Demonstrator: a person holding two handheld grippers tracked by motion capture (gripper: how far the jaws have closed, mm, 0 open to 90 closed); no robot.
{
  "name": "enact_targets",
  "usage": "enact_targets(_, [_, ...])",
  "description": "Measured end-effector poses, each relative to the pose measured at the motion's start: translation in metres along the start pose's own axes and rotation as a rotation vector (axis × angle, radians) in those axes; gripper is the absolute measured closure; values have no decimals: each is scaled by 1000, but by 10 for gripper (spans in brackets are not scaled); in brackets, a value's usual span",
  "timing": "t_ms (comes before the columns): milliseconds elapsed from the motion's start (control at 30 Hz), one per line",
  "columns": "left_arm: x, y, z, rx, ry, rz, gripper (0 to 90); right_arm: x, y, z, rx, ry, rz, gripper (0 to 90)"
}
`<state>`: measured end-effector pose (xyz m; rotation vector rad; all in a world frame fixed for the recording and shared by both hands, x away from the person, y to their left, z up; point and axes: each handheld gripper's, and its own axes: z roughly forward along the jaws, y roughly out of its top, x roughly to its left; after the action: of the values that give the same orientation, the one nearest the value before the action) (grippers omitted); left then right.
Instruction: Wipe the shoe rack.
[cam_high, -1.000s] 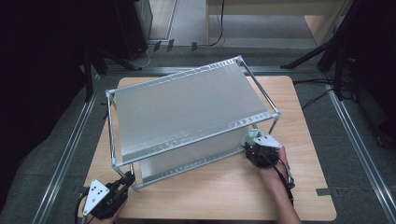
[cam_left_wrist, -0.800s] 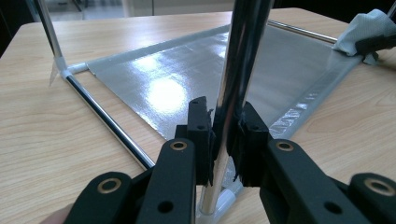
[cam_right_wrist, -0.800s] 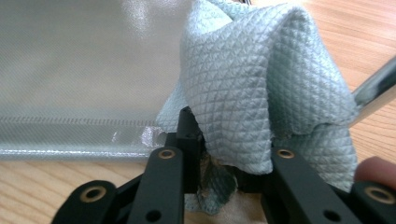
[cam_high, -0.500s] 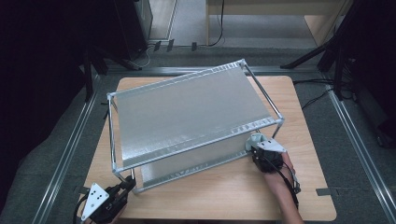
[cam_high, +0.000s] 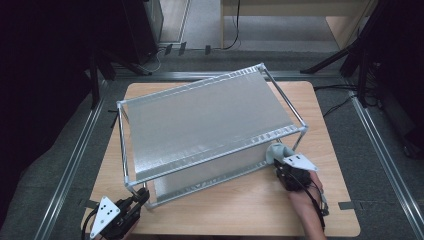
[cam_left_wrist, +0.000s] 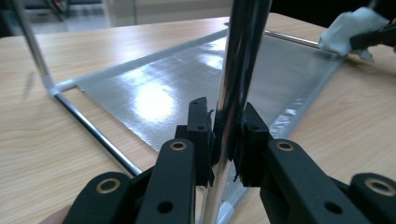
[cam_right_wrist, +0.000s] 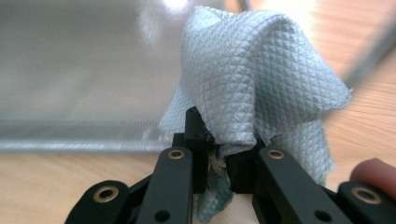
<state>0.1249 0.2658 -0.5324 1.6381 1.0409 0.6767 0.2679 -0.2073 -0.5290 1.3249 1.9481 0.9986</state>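
While left tongs (cam_left_wrist: 225, 140) clamp the rack post (cam_left_wrist: 238, 70), right tongs (cam_right_wrist: 218, 140), closing on the cloth (cam_right_wrist: 261, 79), face the lower shelf (cam_right_wrist: 70, 70) just ahead.

Wooden table (cam_high: 320, 210) under metal shelf rack (cam_high: 200, 125)

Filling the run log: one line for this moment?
left gripper: shut on post | right gripper: shut on cloth | rack: on table
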Motion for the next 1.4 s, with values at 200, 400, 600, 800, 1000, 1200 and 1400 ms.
enact_targets(200, [-16, 3, 13, 12, -82, 43, 799, -37, 13, -59, -159, -79, 105, 813])
enact_targets(400, [-25, 5, 20, 16, -126, 64, 799, -42, 43, -93, -286, -69, 117, 807])
enact_targets(600, [-26, 4, 19, 12, -129, 57, 800, -29, 94, -109, -428, -25, 77, 800])
enact_targets(800, [-27, 3, 18, 14, -128, 57, 801, -23, 119, -67, -314, 3, 65, 792])
enact_targets(1000, [-28, 3, 19, 7, -118, 29, 798, 23, 114, -54, -290, 70, 0, 798])
enact_targets(1200, [-41, 3, 22, 13, -143, 37, 798, 67, 113, -58, -279, 170, -69, 791])
enact_targets(1400, [-58, 4, 26, 11, -169, 41, 788, 98, 113, -75, -311, 347, -99, 566])
